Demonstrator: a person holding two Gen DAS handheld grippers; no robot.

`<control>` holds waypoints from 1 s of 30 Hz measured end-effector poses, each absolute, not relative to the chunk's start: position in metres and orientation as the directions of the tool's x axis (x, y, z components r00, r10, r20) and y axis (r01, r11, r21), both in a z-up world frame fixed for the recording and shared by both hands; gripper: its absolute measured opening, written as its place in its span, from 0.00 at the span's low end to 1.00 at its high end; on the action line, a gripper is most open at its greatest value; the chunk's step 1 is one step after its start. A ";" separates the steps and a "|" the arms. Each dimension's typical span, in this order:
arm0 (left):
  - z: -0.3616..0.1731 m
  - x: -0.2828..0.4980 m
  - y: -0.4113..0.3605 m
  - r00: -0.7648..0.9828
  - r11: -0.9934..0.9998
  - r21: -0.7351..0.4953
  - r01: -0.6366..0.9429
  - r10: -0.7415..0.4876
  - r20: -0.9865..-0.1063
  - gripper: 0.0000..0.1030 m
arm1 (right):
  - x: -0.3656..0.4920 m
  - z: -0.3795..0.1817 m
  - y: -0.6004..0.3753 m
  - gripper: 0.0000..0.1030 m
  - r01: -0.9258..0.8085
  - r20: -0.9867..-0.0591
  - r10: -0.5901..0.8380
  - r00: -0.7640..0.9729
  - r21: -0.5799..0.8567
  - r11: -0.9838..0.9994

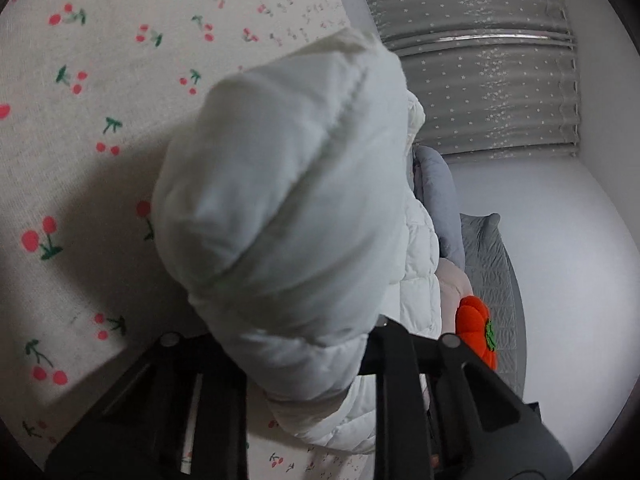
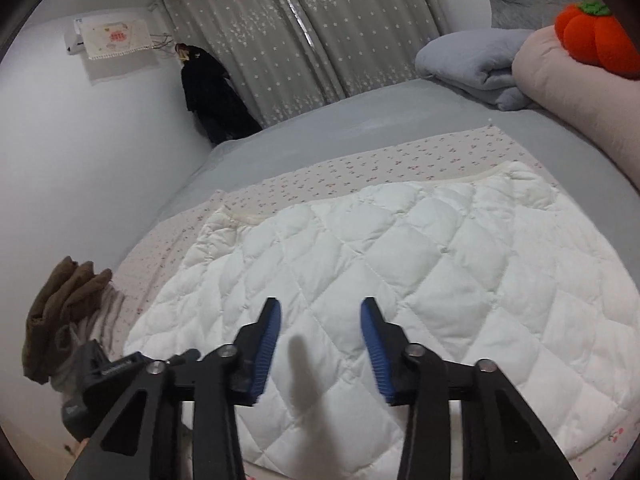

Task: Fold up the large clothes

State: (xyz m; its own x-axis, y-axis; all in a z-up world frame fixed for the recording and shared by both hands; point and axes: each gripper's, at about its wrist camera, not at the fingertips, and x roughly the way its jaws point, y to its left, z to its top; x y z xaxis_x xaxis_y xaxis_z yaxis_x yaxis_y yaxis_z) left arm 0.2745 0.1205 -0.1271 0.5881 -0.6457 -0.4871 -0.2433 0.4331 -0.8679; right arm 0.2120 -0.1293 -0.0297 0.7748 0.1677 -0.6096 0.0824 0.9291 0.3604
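Observation:
A white quilted puffer jacket lies spread on a cherry-print sheet on the bed. My right gripper is open, hovering just above the jacket's near part, its blue pads apart and empty. In the left wrist view my left gripper is shut on a bunched sleeve of the white jacket, lifted above the cherry-print sheet. The sleeve covers the fingertips, so the pads are hidden.
Grey folded blanket, a pink bolster and an orange pumpkin plush lie at the bed's head. Brown and grey clothes are piled at the left edge by the wall. Star-print curtains hang behind.

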 end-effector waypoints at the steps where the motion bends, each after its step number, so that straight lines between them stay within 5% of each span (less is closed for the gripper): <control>1: -0.118 0.271 0.120 0.600 0.472 -0.856 -0.213 -0.628 -0.495 0.19 | 0.216 -0.033 -0.127 0.18 0.083 -0.616 0.176 0.767 0.368 0.926; 8: -0.041 0.229 0.122 0.746 0.737 -0.670 0.081 -0.491 -0.450 0.17 | 0.244 -0.059 -0.092 0.09 0.023 -0.672 0.309 0.673 0.437 0.899; 15: 0.008 0.195 0.092 0.769 0.811 -0.447 0.378 -0.544 -0.335 0.17 | 0.265 -0.095 -0.053 0.06 -0.041 -0.682 0.534 0.499 0.597 0.801; 25: -0.008 0.224 0.047 0.649 0.770 -0.331 0.546 -0.638 -0.413 0.21 | 0.275 -0.132 -0.059 0.01 -0.011 -0.563 0.713 0.417 0.781 0.624; 30: -0.009 0.224 0.031 0.646 0.782 -0.308 0.542 -0.622 -0.442 0.21 | 0.266 -0.120 -0.082 0.03 0.044 -0.586 0.714 0.382 0.784 0.620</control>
